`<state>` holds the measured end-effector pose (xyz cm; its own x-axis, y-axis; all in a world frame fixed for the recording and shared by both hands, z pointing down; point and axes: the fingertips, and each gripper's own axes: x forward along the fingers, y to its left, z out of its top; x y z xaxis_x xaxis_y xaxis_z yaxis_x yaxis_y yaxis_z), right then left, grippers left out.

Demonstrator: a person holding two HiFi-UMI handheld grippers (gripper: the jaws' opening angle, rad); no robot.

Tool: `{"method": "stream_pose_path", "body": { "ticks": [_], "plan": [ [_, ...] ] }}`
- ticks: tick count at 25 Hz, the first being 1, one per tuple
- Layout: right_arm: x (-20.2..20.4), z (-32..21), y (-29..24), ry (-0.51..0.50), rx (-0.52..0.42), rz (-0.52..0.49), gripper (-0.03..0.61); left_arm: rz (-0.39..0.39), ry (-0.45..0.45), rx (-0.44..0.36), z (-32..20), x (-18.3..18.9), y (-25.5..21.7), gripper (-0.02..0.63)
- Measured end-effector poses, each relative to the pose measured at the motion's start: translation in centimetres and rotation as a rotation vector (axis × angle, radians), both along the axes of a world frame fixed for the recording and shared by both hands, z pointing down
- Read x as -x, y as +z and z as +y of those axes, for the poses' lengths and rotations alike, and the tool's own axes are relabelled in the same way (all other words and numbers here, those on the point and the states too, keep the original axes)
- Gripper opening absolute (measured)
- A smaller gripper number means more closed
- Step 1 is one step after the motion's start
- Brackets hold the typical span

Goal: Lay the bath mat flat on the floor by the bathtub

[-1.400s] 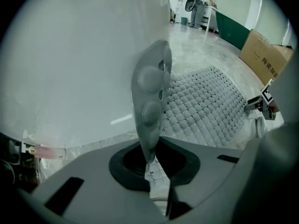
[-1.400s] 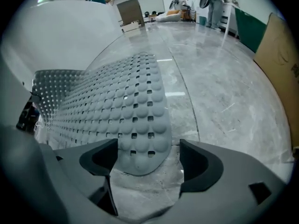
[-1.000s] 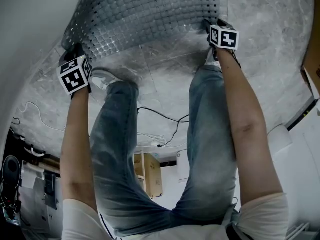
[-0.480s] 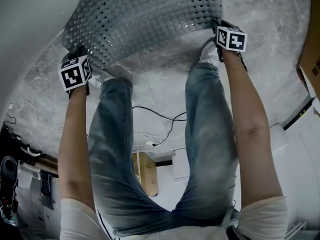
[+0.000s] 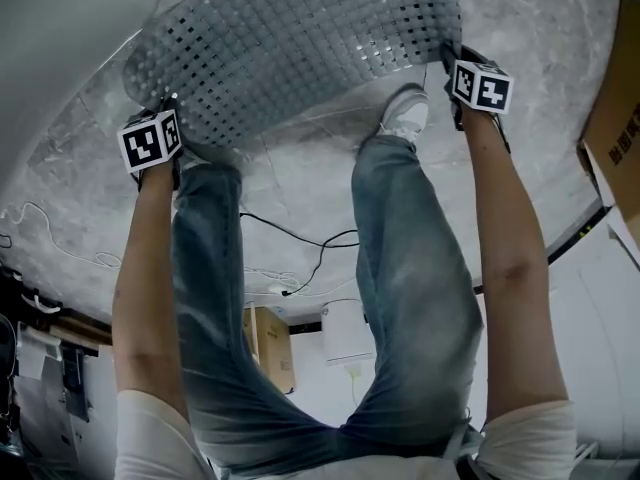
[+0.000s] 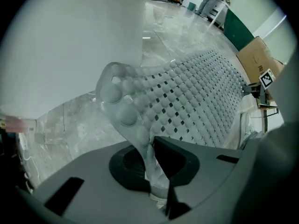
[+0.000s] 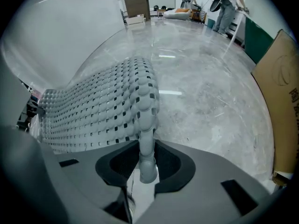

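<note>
A grey bath mat (image 5: 300, 48) with rows of nubs and square holes hangs spread between my two grippers over the marble floor. My left gripper (image 5: 152, 118) is shut on the mat's near left corner (image 6: 140, 125), and the mat's edge is pinched between its jaws. My right gripper (image 5: 458, 60) is shut on the near right edge (image 7: 147, 139); its jaws have just closed in on that edge and then eased slightly wider. In the left gripper view the mat sags in a curve beside the white bathtub wall (image 6: 70, 41).
The bathtub (image 5: 60, 28) rises at the left. A cardboard box (image 5: 615, 118) stands at the right, with its side (image 7: 280, 101) close to the right gripper. The person's legs and a white shoe (image 5: 405, 113) are under the mat's near edge. Cables (image 5: 300, 248) trail on the floor behind.
The mat has been carried up the picture, away from the legs, with both grippers on it. The right gripper has shifted right, and the white shoe has come out from under it.
</note>
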<state>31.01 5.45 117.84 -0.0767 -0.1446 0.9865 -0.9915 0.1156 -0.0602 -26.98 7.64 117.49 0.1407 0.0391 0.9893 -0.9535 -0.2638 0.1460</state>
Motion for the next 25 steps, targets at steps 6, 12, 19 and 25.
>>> {"method": "stream_pose_path", "body": {
  "ticks": [6, 12, 19, 25],
  "plan": [
    [-0.4, 0.2, 1.6, 0.018, -0.011, 0.006, 0.160, -0.052, -0.027, 0.011, -0.9, 1.6, 2.8, 0.072],
    [-1.9, -0.8, 1.5, 0.073, -0.073, 0.016, 0.269, -0.095, -0.131, 0.008, -0.4, 2.6, 3.9, 0.283],
    [-1.2, -0.3, 0.5, 0.067, -0.110, 0.025, 0.296, -0.130, -0.183, 0.036, 3.9, 3.2, 2.3, 0.308],
    [-0.1, 0.0, 1.5, 0.018, -0.066, 0.006, 0.189, -0.074, -0.214, 0.098, 9.7, -0.4, 2.3, 0.082]
  ]
}}
